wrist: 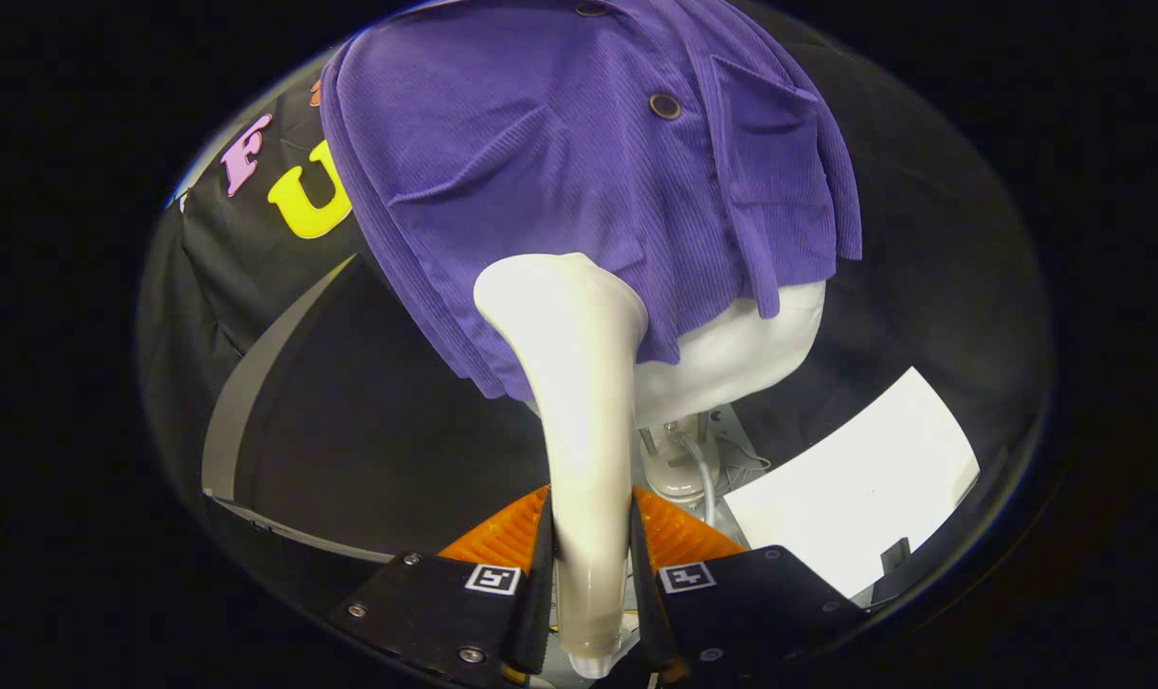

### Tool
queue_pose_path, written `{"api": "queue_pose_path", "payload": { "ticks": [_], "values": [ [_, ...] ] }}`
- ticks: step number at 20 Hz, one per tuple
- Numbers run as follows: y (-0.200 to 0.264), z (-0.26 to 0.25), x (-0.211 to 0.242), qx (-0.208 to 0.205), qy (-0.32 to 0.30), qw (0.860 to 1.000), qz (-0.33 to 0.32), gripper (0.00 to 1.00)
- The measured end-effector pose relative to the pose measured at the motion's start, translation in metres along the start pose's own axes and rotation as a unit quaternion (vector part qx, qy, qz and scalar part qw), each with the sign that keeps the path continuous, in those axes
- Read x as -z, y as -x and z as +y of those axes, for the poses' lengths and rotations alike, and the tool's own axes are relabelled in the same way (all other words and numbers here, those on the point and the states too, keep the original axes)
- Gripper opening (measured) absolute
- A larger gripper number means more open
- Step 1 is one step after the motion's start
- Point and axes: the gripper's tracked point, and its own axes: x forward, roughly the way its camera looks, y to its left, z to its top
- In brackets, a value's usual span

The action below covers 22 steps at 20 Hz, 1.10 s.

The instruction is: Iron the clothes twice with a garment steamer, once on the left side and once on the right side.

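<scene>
Gripper (pixel 590 565) fingers clamped on garment steamer (pixel 579 383) handle, lower centre — smooth, rigid, likely slippery; hold mid-handle. Head against purple shirt (pixel 560 163) hem, upper centre — soft, light, drapes over mannequin (pixel 732 354).

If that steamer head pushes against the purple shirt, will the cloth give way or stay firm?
The purple shirt will probably give: its hem hangs in loose folds over the white mannequin. Higher up, the form behind should back it. The steamer, clamped between the hand-held gripper fingers, looks rigid, so the fabric likely yields first.
</scene>
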Motion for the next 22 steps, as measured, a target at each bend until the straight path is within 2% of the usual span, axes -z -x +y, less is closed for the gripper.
{"api": "queue_pose_path", "payload": {
  "ticks": [4,10,14,22],
  "values": [
    [-0.010,-0.013,0.013,0.006,-0.009,1.000,0.002,0.38],
    [0.025,-0.013,0.001,-0.018,-0.009,0.999,-0.038,0.38],
    [0.087,-0.002,-0.030,-0.038,0.003,0.994,-0.101,0.38],
    [0.205,0.017,-0.091,-0.075,0.029,0.974,-0.211,0.38]
  ]
}}
